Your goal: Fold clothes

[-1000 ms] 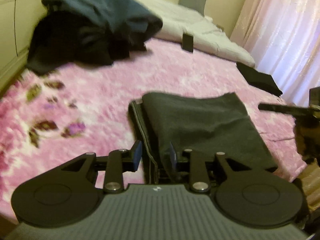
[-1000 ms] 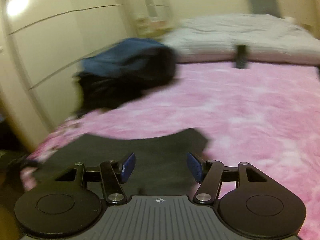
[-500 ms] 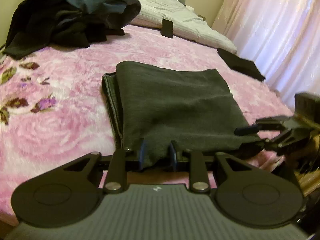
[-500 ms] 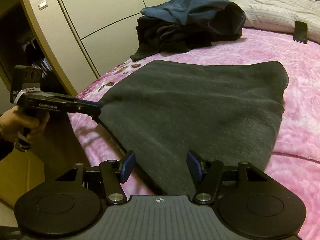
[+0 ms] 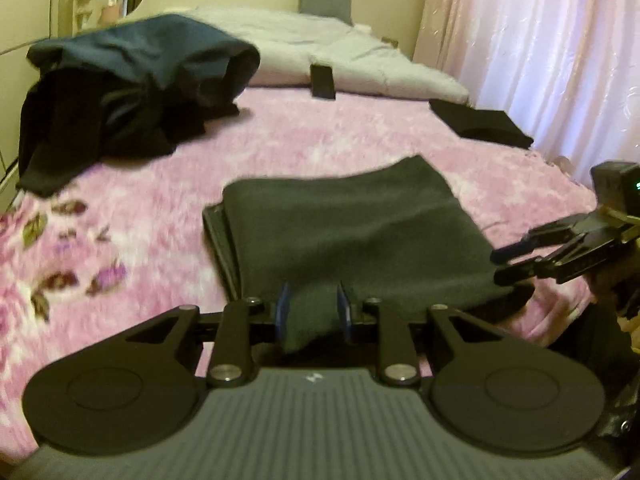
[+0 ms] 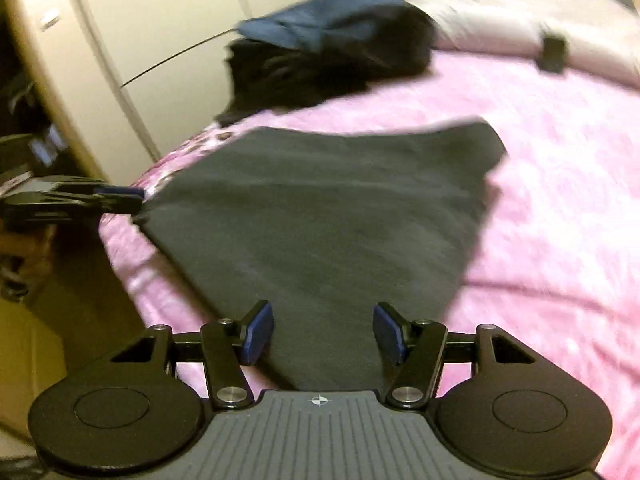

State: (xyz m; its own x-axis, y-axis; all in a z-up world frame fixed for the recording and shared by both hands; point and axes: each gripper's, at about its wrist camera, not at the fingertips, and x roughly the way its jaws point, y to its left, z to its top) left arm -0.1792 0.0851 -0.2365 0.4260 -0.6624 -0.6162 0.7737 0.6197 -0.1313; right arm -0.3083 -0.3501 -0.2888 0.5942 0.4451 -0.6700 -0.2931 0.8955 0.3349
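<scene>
a: near the foot edge of the fluffy pink floral bed cover [image 5: 168, 184], the dark grey knit garment [image 5: 344, 232] lies folded over once, flat, with its lower layers peeking out along its left side

b: and the grippers?

a: the left gripper [image 5: 313, 315] has a near corner of that cloth bunched between its blue pads [image 5: 283, 312], which look pinched on it. the right gripper [image 6: 322, 335] hovers over the other near corner, jaws spread wide, gripping nothing

b: so how far along?

a: i'd say partway. one small black folded piece [image 5: 480, 126] sits done by the right edge, near the curtain, while a heap of dark blue and black clothes [image 5: 120, 92] waits at the left edge. this garment likely needs another fold, then the heap
</scene>
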